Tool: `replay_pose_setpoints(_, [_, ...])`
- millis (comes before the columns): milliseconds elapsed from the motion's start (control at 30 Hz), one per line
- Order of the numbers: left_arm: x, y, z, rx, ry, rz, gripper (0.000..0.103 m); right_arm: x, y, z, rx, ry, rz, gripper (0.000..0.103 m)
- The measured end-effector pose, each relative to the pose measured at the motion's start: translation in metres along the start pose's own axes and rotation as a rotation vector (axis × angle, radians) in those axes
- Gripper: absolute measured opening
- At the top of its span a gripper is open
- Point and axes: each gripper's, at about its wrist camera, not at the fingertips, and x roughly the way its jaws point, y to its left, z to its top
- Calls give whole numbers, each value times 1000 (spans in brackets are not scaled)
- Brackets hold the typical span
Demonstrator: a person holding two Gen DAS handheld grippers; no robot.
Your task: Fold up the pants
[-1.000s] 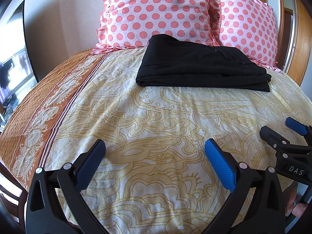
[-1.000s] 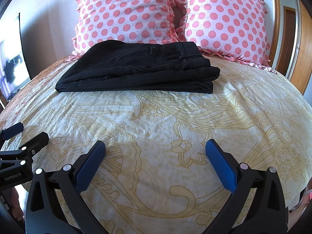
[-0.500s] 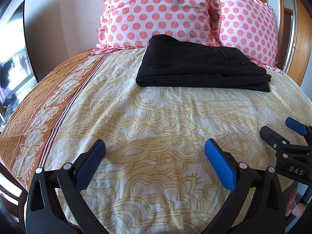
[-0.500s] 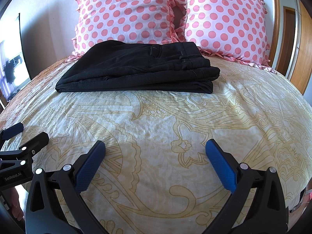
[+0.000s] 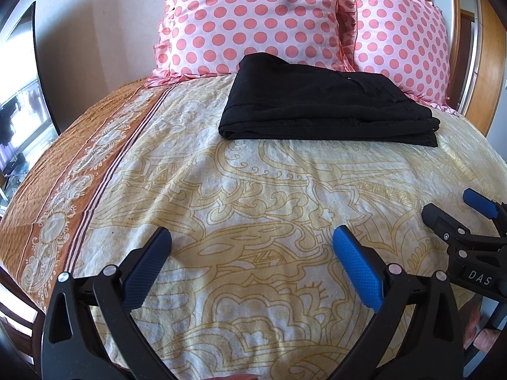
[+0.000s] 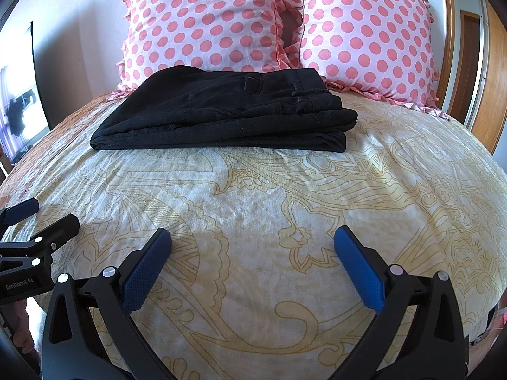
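Black pants [image 5: 320, 104] lie folded in a flat stack at the far end of the bed, just in front of the pillows; they also show in the right wrist view [image 6: 228, 110]. My left gripper [image 5: 252, 240] is open and empty over the near part of the bedspread, well short of the pants. My right gripper [image 6: 252, 240] is open and empty, also near the bed's front. Each gripper shows at the other view's edge: the right gripper [image 5: 456, 212] and the left gripper [image 6: 41, 218].
Two pink polka-dot pillows [image 6: 206, 22] [image 6: 367, 38] stand against the headboard behind the pants. The bed carries a yellow patterned bedspread [image 5: 253, 190] with an orange border [image 5: 73, 164] on the left. A window is at far left, a wooden door at right.
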Motion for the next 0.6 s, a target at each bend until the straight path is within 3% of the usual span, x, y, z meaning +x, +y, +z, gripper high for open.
replay_pose_setpoints(600, [2,-2,0,-5,-4,8,101,0,0,0,1,-2,-1,102])
